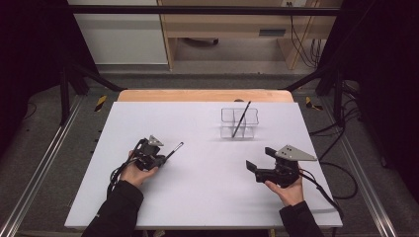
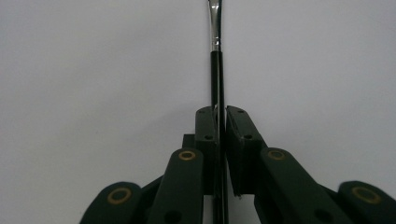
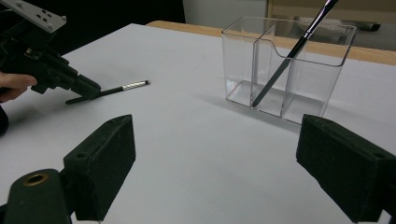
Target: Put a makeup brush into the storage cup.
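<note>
While the left claw (image 1: 167, 157) pinches a thin black brush (image 2: 215, 70) between its flat pads, the brush lies low on the smooth white surface (image 1: 197, 187), its shiny metal end pointing away. The right claw (image 1: 261, 159) is spread wide with nothing in it. A clear plastic box (image 3: 299, 79) with square parts stands further back, and a second brush (image 3: 285, 60) leans inside it.

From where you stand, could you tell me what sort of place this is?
Probably a lab recording station: a white table inside a dark metal frame, cables on the grey floor, and a wooden desk behind.
</note>
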Motion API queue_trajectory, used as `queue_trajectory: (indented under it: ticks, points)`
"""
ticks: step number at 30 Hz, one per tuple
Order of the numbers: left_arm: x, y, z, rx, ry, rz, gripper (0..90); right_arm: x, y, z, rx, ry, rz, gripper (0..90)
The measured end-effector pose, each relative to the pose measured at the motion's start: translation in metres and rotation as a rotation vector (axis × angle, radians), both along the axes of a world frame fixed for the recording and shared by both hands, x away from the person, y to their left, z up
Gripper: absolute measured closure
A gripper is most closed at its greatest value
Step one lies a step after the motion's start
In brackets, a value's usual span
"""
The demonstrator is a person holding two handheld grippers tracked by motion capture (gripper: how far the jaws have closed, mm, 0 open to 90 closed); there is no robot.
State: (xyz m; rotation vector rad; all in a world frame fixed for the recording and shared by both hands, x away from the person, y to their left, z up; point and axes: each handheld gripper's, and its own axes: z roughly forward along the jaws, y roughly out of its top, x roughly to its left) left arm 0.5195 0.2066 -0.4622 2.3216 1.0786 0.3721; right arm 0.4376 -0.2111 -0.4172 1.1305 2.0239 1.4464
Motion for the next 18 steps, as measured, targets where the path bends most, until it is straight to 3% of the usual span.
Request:
queue_trajectory:
  ticks: [10,18]
  points:
    - [0.000,0.001,0.001,-0.012,0.012,-0.007,82.0,0.000,0.000,0.000,-0.001,0.002,0.002,12.3]
    - [-0.003,0.005,0.011,-0.033,-0.016,-0.016,64.1,0.000,-0.001,0.001,0.003,0.001,0.002,12.3]
